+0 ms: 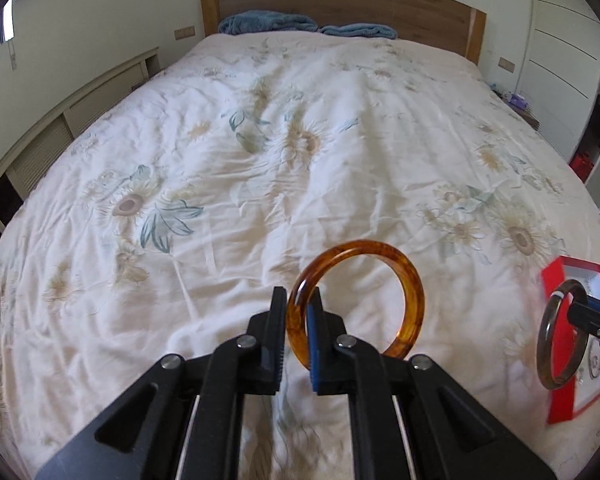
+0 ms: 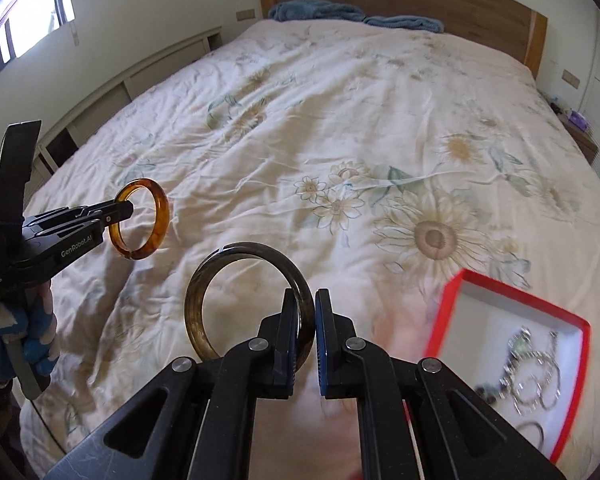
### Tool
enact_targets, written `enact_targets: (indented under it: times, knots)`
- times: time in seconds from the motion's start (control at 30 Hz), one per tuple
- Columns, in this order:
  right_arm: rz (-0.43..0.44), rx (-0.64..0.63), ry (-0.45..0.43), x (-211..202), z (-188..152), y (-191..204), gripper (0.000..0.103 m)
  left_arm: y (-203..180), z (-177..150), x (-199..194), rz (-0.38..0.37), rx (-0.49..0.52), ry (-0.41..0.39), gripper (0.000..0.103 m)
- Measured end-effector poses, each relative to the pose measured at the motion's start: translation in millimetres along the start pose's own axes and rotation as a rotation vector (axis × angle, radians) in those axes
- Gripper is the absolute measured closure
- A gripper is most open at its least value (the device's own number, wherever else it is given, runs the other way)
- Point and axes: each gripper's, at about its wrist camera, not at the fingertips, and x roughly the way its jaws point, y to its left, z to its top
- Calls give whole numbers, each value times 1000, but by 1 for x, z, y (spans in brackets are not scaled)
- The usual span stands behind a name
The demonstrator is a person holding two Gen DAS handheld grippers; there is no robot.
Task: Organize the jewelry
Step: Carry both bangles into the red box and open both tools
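My left gripper (image 1: 298, 300) is shut on an amber bangle (image 1: 414, 300) and holds it upright above the bed; it also shows in the right wrist view (image 2: 120, 206) with the amber bangle (image 2: 162, 216). My right gripper (image 2: 306, 300) is shut on a dark olive-grey bangle (image 2: 204, 280), held above the quilt left of the red jewelry box (image 2: 516, 292). In the left wrist view the right gripper (image 1: 580, 312) holds the dark bangle (image 1: 546, 344) in front of the red box (image 1: 560, 404). Silver jewelry pieces (image 2: 536, 380) lie in the box.
A floral white quilt (image 1: 260, 152) covers the bed. Blue towels (image 1: 268, 22) lie by the wooden headboard (image 1: 340, 0). A low cabinet (image 1: 60, 120) runs along the left wall; a bedside stand (image 1: 520, 104) is at the right.
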Motion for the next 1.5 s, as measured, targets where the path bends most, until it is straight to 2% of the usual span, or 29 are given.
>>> enact_targets:
  times: [0.2,0.4,0.63,0.87,1.03,1.13,1.27,1.5]
  knots:
    - [-69,59,-18,-43,-31,-43,95,-39,-9,-31,-64,39,-7,95]
    - [-166,119,-1,-68,-64,-108,95,-112,-19,-42,-174,96,7,95]
    - [-227,157,67,-63,-104,-168,95,-210,-32,-37,-294,195,48,95]
    - [-249,146,137,-43,-130,-200,95,-279,-58,-20,-323,290,114,95]
    - [-248,113,165,-32,-141,-206,95,-303,-73,-8,-316,325,151,95]
    - [-253,87,176,-29,-144,-206,95,-313,-80,0,-288,348,172,95]
    - [-256,55,185,-29,-144,-202,95,-318,-85,9,-264,356,187,94]
    - [-264,46,193,-29,-145,-201,95,-317,-85,10,-283,334,199,92]
